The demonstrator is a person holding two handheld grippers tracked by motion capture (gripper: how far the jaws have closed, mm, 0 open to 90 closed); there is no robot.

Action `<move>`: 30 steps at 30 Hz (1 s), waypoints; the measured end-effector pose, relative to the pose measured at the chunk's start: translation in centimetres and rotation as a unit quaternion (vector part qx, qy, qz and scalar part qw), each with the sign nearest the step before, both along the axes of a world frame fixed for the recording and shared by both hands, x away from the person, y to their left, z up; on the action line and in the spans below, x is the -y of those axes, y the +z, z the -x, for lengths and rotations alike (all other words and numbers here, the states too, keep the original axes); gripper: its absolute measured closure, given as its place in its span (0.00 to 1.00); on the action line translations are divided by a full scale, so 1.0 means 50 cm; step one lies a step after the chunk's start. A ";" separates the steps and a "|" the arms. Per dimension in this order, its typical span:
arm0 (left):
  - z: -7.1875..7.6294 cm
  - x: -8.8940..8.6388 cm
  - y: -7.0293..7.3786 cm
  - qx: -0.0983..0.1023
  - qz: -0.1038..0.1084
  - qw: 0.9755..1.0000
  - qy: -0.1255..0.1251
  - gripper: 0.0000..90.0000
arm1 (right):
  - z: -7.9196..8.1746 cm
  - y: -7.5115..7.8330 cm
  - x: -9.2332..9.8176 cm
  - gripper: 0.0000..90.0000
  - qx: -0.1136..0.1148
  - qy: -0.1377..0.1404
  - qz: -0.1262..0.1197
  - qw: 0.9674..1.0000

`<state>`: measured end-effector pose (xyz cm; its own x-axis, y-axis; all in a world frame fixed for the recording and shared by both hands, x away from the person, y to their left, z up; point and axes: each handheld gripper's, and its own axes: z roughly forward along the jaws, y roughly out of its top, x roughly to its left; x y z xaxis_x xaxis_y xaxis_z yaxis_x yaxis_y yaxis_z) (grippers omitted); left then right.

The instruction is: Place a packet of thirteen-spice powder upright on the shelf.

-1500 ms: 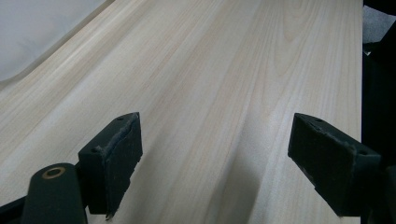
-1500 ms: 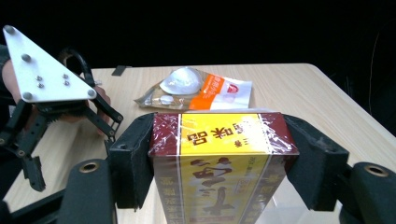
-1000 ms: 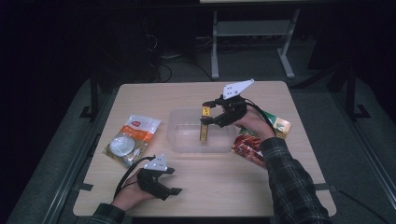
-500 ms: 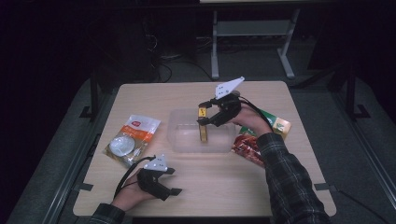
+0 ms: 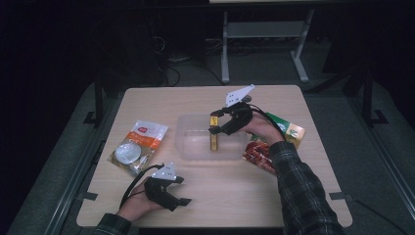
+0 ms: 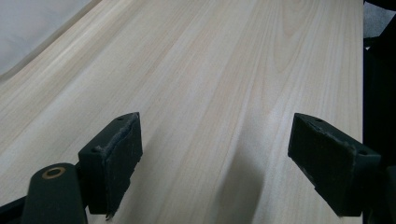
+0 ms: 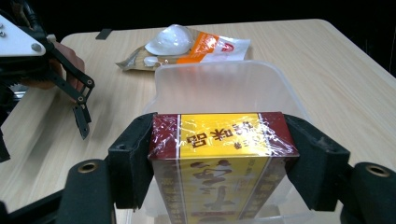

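A yellow and maroon box [image 5: 214, 137] wrapped in clear film is held upright, and my right gripper [image 5: 216, 128] is shut on its upper end. The right gripper view shows the pads [image 7: 133, 158] pressing both sides of the box [image 7: 219, 163]. Its lower end reaches down into a clear plastic container [image 5: 195, 147] at the table's middle; I cannot tell whether it touches the bottom. My left gripper [image 5: 182, 190] rests near the front left of the table, open. Bare wood [image 6: 210, 70] lies between its fingers [image 6: 116, 154].
An orange and white packet with a white round piece [image 5: 137, 147] lies left of the container. A red snack packet [image 5: 257, 152] and a green and orange packet [image 5: 289, 130] lie at its right, under my right forearm. The table's front edge runs just behind the left hand.
The right gripper has shifted slightly to the left over the container, still gripping the box. The left gripper has stayed in place.
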<state>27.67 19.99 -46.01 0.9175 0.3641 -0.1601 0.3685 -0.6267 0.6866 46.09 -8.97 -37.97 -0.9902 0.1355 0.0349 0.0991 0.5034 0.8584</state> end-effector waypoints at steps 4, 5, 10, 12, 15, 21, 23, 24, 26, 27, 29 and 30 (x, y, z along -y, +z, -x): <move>0.001 0.001 -0.001 -0.003 0.000 1.000 0.000 0.19 | 0.003 -0.007 -0.001 0.34 0.006 0.003 0.019 1.000; 0.001 0.002 -0.002 -0.003 0.001 1.000 0.000 0.19 | 0.007 -0.009 -0.004 0.33 0.000 0.001 0.026 1.000; 0.001 0.002 -0.001 -0.004 0.003 1.000 0.001 0.19 | 0.009 -0.018 -0.012 0.33 0.003 0.001 0.048 0.999; 0.001 0.004 -0.001 -0.006 0.007 1.000 0.003 0.19 | 0.009 -0.018 -0.013 0.33 0.004 0.000 0.049 0.999; 0.000 0.003 -0.001 -0.004 0.002 1.000 -0.002 0.19 | 0.009 -0.012 -0.009 0.28 -0.005 -0.014 0.045 0.999; 0.001 0.003 -0.001 -0.004 0.006 1.000 0.000 0.19 | 0.025 0.030 0.014 0.21 0.001 -0.055 0.011 0.998; 0.000 0.003 -0.001 -0.004 0.006 1.000 0.000 0.19 | 0.033 0.043 0.022 0.20 0.000 -0.062 0.006 0.998; 0.000 0.003 -0.001 -0.003 0.006 1.000 0.000 0.19 | 0.033 0.043 0.022 0.20 0.000 -0.062 0.006 0.998; -0.001 0.003 -0.002 -0.002 0.003 1.000 -0.001 0.19 | 0.046 0.054 0.027 0.20 0.004 -0.067 0.001 0.998; -0.001 0.003 -0.002 -0.002 0.002 1.000 -0.002 0.19 | 0.064 0.062 0.034 0.20 -0.001 -0.073 -0.012 0.997; 0.000 0.003 -0.001 -0.004 0.004 1.000 0.001 0.19 | 0.071 0.065 0.036 0.20 -0.005 -0.080 -0.014 0.997; 0.001 0.003 -0.001 -0.004 0.004 1.000 0.002 0.19 | 0.077 0.066 0.039 0.19 -0.004 -0.082 -0.010 0.997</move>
